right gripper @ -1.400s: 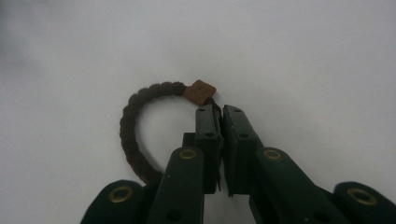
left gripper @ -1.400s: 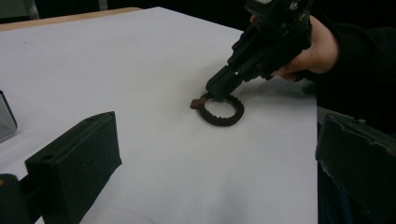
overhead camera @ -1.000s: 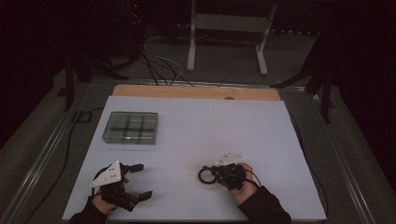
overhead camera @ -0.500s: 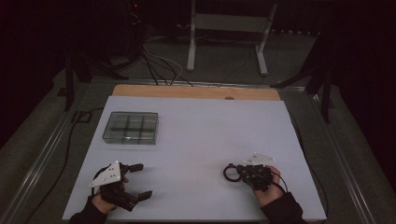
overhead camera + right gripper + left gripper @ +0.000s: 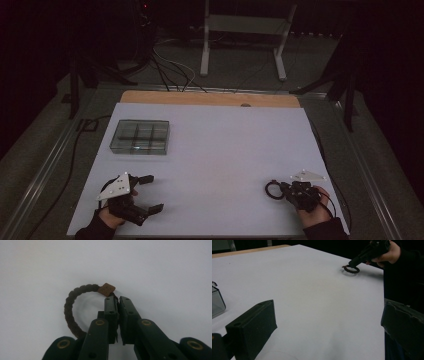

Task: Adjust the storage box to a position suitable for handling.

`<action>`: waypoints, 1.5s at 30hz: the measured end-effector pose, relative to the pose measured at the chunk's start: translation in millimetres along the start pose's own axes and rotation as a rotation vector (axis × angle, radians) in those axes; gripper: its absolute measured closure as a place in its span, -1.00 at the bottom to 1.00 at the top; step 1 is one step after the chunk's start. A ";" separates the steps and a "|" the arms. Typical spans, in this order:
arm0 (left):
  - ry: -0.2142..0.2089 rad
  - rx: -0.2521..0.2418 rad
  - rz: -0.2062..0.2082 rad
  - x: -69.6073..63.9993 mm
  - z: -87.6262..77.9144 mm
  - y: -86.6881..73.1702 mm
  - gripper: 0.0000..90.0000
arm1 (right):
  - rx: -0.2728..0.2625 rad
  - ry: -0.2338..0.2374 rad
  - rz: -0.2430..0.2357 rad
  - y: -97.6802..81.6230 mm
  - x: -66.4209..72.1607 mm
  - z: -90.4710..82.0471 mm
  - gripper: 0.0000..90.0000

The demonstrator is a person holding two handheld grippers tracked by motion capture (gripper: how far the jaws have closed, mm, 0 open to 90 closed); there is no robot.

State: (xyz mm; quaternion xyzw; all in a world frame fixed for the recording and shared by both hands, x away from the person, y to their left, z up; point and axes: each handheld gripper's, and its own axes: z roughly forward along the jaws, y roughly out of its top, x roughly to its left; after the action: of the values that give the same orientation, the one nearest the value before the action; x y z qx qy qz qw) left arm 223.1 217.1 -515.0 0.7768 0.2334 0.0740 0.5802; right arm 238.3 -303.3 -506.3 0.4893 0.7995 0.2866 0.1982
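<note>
Item 1, L tongs (image 5: 148, 193), lower left of high view: jaws wide apart, nothing btwn them, clear compartment box (image 5: 140, 136) above. Item 2, R tongs (image 5: 280, 189), lower right: pinched tight on braided ring (image 5: 75, 308) beside its tan tag (image 5: 106, 289), ring low over table (image 5: 220, 150). Handling: keep pinch firm, carry ring clear of table, approach box slowly w/ loop hanging free.

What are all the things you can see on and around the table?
braided ring: one, dark brown with a small tan tag, on the near right of the table, pinched by the right gripper
clear box: one, see-through with compartments, far left of the table
table: one, white top with a wooden strip along the far edge
metal stand: one, pale grey, on the floor beyond the table
cables: several, dark and light, on the floor behind the table
left gripper: one, black, near left, jaws wide apart with nothing between
right gripper: one, black, near right, shut on the braided ring
</note>
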 end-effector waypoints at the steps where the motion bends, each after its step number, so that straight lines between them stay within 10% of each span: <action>1: 0.001 0.002 0.002 -0.1 0.0 0.0 -0.98 | 0.002 -0.002 0.012 -2.6 -2.5 -1.1 0.89; 11: -0.005 0.007 0.001 -0.1 0.5 0.2 -0.98 | 0.017 -0.010 0.048 -13.5 -12.1 -2.5 0.82; 19: -0.007 0.024 0.006 -2.5 2.2 2.7 -0.98 | -0.125 0.072 0.071 -7.1 -7.9 -11.2 -0.13; 27: 0.008 0.056 0.019 -3.8 3.7 5.8 -0.98 | -0.226 0.144 0.105 4.7 2.2 -14.7 -0.67; 45: 0.034 0.038 -0.044 29.6 -18.8 20.3 -0.98 | -0.353 0.197 0.051 21.6 21.2 -14.3 -1.00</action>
State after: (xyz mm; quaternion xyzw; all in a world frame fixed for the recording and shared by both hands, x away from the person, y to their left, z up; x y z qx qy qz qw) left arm 247.5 242.3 -494.7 0.7809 0.2615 0.0702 0.5629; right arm 234.8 -280.3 -482.1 0.4365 0.7397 0.4738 0.1945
